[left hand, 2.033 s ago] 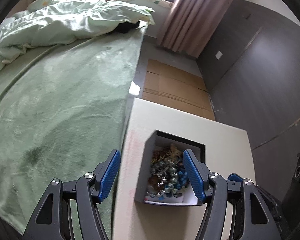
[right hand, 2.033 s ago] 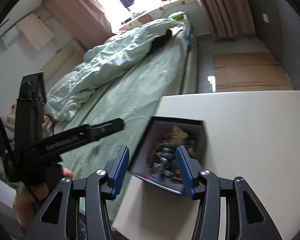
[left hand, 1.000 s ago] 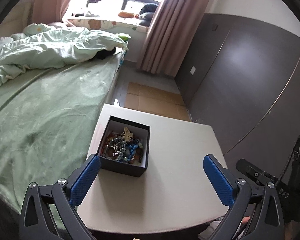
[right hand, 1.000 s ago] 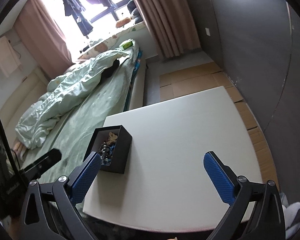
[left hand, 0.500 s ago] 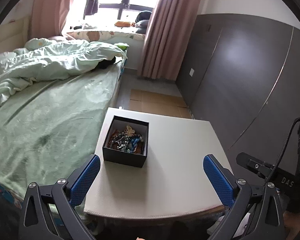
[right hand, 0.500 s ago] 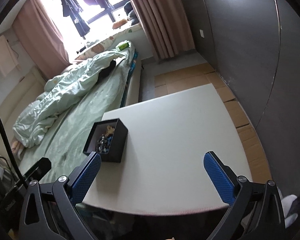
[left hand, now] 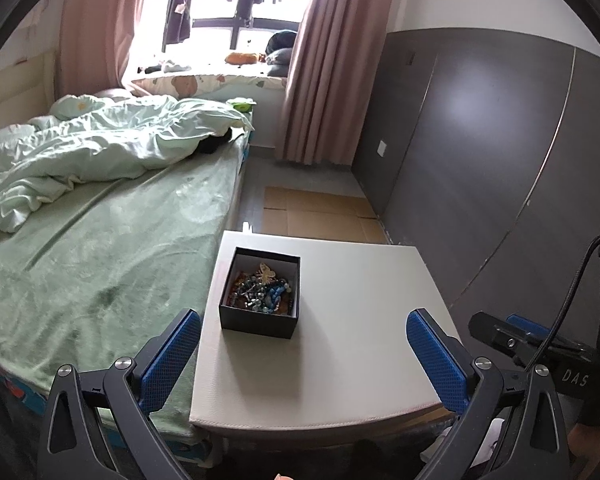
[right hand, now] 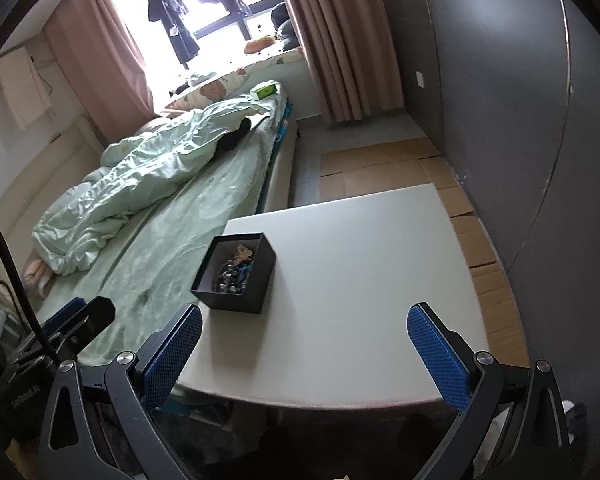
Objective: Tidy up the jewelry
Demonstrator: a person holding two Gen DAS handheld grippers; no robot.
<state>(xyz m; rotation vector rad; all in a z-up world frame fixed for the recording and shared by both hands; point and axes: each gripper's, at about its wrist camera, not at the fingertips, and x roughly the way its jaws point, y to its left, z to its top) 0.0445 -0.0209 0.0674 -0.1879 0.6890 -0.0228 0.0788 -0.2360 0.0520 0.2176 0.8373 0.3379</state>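
Left tongs [left hand: 303, 354] spread wide, blue pads [left hand: 171, 360] far apart, nothing between them, held back over the near edge of a white table [left hand: 352, 352]. Ahead of them and nearer the left pad, well apart from both: a black box [left hand: 260, 322], open on top, sitting on the table's left side close to the edge by the bed. Inside the box, a tangled heap of jewelry [left hand: 262, 290]: blue and grey beads, some reddish-brown pieces, a pale butterfly-shaped ornament on top. Right tongs [right hand: 304, 352] likewise opened wide and holding nothing, blue pads [right hand: 438, 354] clear of everything. From that side, the same box [right hand: 236, 276] ahead and to the left, just beyond the left pad's tip, not touching it; jewelry [right hand: 236, 268] seen only partly past the box wall. Left of the table, a bed [left hand: 100, 248] with a green sheet and a rumpled pale quilt [left hand: 100, 152]. Beyond the table, flattened cardboard [left hand: 316, 208] on the floor, pink curtains [left hand: 328, 60] and a bright window. Dark grey wall panels [left hand: 480, 160] off to the right.
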